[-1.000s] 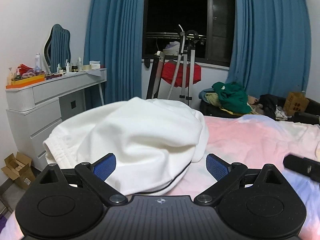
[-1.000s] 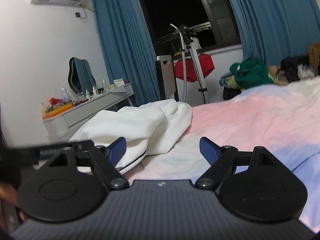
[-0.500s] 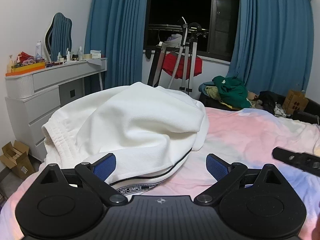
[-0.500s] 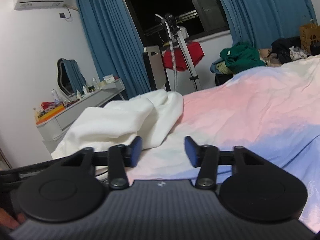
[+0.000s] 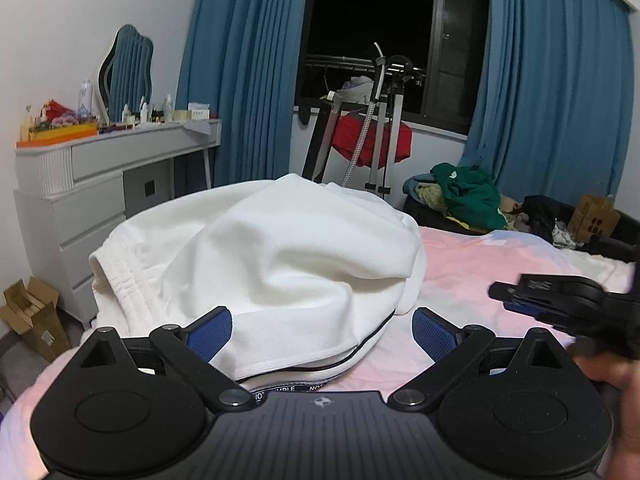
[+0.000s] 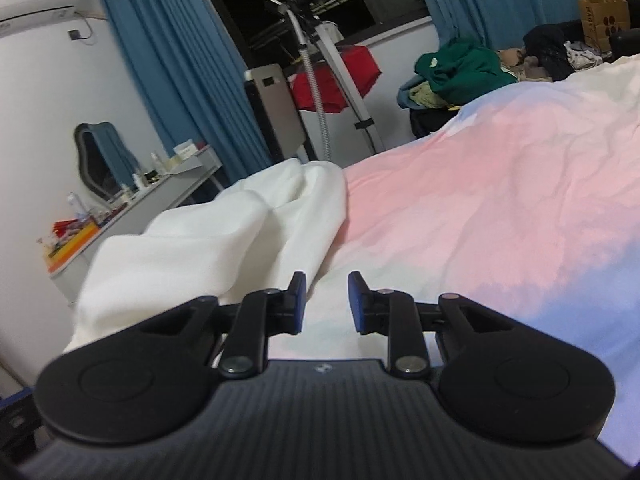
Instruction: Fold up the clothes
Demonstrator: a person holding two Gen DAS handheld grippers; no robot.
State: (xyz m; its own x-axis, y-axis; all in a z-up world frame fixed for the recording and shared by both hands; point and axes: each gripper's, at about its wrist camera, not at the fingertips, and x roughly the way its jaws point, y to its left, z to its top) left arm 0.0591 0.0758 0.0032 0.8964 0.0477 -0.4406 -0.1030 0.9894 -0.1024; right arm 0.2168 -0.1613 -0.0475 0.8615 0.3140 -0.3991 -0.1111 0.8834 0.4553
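- The bed (image 6: 500, 200) fills the scene, its pink-and-lilac sheet bare to the right of the one garment in play.
- The white garment (image 5: 288, 264) lies bunched near the bed's left edge, dresser side, waistband and a black-piped hem nearest the left camera; over the last second it fills more of that view, so the left tool is closing in on it.
- The left tongs (image 5: 322, 330) are spread wide, grasping nothing, the hem lying between the blue pads, the left pad against the cloth.
- Here's the real change: the right tongs (image 6: 327, 304), wide a second ago, have narrowed to a small gap, not fully clenched, with only sheet showing between the pads.
- They sit just right of the garment's near edge; whether they touch it, I can't tell.
- From the left view, the right tool (image 5: 560, 296) hangs off to the side, apart from the cloth.
- My read: no fold has begun; a hem grip comes first.
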